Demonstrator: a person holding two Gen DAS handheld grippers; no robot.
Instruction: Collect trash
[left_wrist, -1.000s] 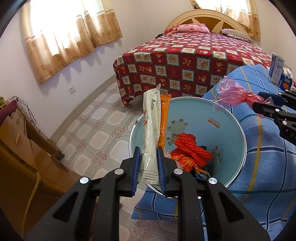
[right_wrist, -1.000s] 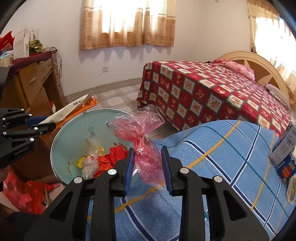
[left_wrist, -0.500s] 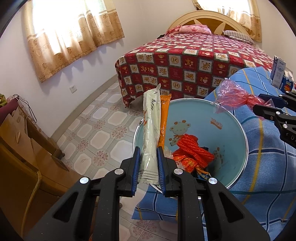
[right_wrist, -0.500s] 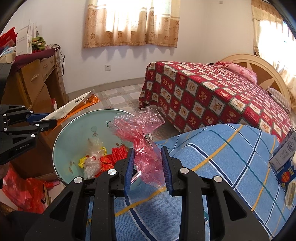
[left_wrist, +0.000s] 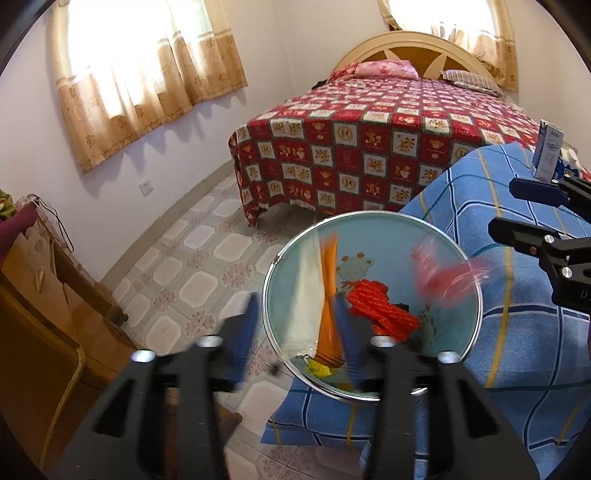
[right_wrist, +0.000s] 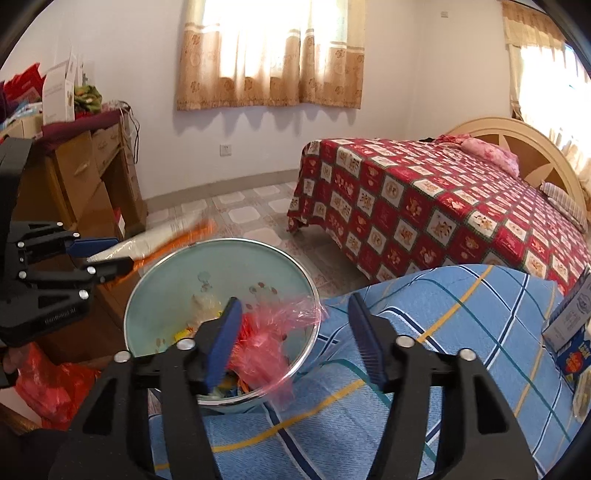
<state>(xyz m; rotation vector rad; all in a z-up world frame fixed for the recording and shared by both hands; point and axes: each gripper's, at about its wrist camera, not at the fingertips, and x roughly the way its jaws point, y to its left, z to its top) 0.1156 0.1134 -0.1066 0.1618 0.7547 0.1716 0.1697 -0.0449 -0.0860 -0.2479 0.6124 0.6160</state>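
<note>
A light blue basin (left_wrist: 461, 266) (right_wrist: 162, 291) sits at the edge of a blue plaid blanket and holds red and yellow wrappers. My left gripper (left_wrist: 295, 325) (right_wrist: 110, 253) is open over the basin's left rim; a white wrapper (left_wrist: 304, 291) and an orange wrapper (left_wrist: 328, 295) are blurred, falling from it. My right gripper (right_wrist: 291, 332) (left_wrist: 517, 206) is open over the basin's right side. A pink plastic bag (right_wrist: 266, 343) (left_wrist: 443, 277) drops from it into the basin.
A bed with a red patterned cover (left_wrist: 369, 140) stands beyond the basin. Wooden furniture (left_wrist: 33, 314) stands on the left with a red bag (right_wrist: 55, 387) on the floor. Boxes (right_wrist: 569, 332) lie on the blanket (right_wrist: 443, 350) at the right.
Both grippers have opened. The white and orange wrappers left my left gripper and the pink bag left my right gripper; all are falling toward the basin.
</note>
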